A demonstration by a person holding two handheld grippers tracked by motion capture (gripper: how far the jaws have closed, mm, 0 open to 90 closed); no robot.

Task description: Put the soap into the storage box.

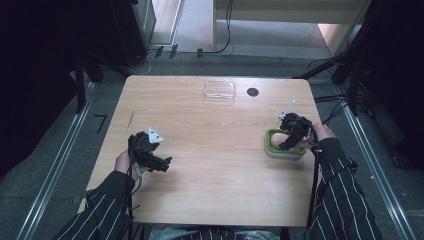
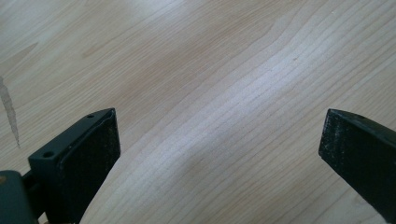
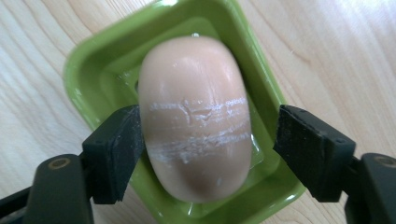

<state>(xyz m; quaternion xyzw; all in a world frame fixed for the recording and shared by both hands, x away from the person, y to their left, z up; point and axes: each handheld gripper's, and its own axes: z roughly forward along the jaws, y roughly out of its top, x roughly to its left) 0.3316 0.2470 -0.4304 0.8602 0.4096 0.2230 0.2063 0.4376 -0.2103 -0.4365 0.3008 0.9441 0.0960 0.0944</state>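
Right claw (image 3: 208, 154) sits low in its own view with the jaws parted around the soap (image 3: 195, 116): the left pad is at the soap's flank, the right pad stands clear of it, so the bar is released. That soap lies in the green dish (image 3: 86, 60), which in the high view sits at the right edge of the table (image 1: 215, 165). Left claw (image 2: 219, 144), lower left in the high view, is wide open over bare wood. Farther up the frame lies a clear tray (image 1: 220, 91) beside a dark hole (image 1: 253, 92).
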